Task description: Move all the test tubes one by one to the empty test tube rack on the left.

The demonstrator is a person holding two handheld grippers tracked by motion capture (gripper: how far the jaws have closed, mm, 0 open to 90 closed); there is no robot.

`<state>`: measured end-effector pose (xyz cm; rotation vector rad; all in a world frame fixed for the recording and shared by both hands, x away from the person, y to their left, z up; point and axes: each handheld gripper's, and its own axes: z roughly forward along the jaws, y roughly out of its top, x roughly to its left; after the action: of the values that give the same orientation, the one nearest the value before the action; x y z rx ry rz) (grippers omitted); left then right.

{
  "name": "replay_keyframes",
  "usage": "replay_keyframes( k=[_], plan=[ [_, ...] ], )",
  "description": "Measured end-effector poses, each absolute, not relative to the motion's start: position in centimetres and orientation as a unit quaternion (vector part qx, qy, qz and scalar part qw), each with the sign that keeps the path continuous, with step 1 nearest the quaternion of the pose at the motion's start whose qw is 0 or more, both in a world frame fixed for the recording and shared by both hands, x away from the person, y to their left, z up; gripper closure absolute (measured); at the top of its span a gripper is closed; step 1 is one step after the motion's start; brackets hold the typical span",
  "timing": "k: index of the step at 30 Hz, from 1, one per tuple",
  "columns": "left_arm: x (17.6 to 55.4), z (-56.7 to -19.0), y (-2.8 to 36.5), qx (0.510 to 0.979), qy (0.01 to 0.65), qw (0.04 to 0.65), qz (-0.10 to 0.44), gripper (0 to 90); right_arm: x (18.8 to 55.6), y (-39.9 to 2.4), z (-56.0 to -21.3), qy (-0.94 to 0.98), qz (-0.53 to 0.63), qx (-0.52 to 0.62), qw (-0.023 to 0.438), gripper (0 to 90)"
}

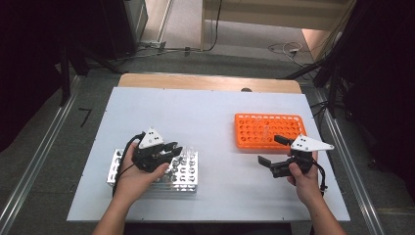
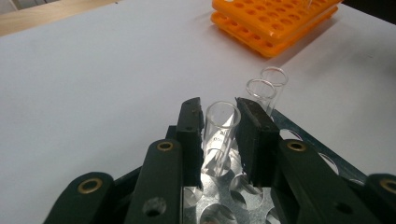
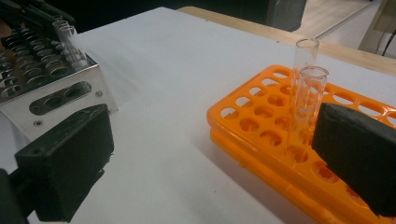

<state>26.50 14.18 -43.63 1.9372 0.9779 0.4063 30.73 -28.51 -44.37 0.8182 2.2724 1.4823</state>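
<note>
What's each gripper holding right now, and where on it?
Left gripper: jaws clamp a clear test tube by its upper part, just below the rim, over the metal rack. Right gripper: jaws wide open, nothing held.

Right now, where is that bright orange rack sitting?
In the high view, the orange rack lies on the table's right far side, just beyond the right hand-held gripper, across from the metal rack.

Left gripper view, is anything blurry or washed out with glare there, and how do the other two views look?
Left gripper view: the held glass tube is sharp, glare flares off the metal rack below it. Right gripper view: the near jaws are soft, the orange rack crisp. High view: the white table is evenly lit, the surroundings dark.
</note>
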Motion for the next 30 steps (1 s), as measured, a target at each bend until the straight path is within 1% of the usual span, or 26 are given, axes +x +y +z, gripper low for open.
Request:
replay_keyframes(
  k=[2, 4, 6, 10, 12, 16, 23, 28, 29, 30],
  plan=[
    [26.4, -43.6, 14.2, 0.782, 0.393, 0.453, 0.168, 69.0, 30.7, -28.5, -44.4, 0.793, 0.517, 0.285, 0.154, 0.0],
    [26.4, -43.5, 14.2, 0.781, 0.393, 0.456, 0.169, 64.8, 30.7, -28.5, -44.4, 0.792, 0.517, 0.286, 0.154, 0.0],
    [26.3, -43.4, 14.4, 0.777, 0.392, 0.462, 0.171, 57.9, 30.8, -28.6, -44.4, 0.791, 0.517, 0.288, 0.153, 0.0],
    [26.1, -43.1, 14.7, 0.771, 0.383, 0.478, 0.175, 35.3, 30.9, -28.7, -44.4, 0.791, 0.517, 0.289, 0.153, 0.0],
    [26.0, -43.0, 14.9, 0.765, 0.382, 0.489, 0.172, 26.3, 31.0, -28.7, -44.4, 0.791, 0.516, 0.290, 0.153, 0.0],
    [25.8, -42.7, 15.1, 0.759, 0.378, 0.503, 0.165, 13.1, 31.4, -28.8, -44.4, 0.787, 0.519, 0.295, 0.154, 0.0],
    [25.7, -42.2, 15.1, 0.757, 0.367, 0.516, 0.160, 2.4, 32.4, -29.0, -44.4, 0.781, 0.519, 0.309, 0.156, 0.0],
    [25.4, -41.6, 15.2, 0.744, 0.361, 0.539, 0.158, 0.0, 33.5, -29.1, -44.9, 0.778, 0.513, 0.326, 0.160, 0.0],
    [25.4, -41.5, 15.3, 0.743, 0.360, 0.541, 0.158, 0.0, 33.7, -29.1, -45.0, 0.776, 0.511, 0.331, 0.163, 2.0],
    [25.3, -41.4, 15.2, 0.740, 0.359, 0.545, 0.159, 0.0, 33.9, -29.1, -45.1, 0.775, 0.510, 0.336, 0.165, 2.1]
  ],
)
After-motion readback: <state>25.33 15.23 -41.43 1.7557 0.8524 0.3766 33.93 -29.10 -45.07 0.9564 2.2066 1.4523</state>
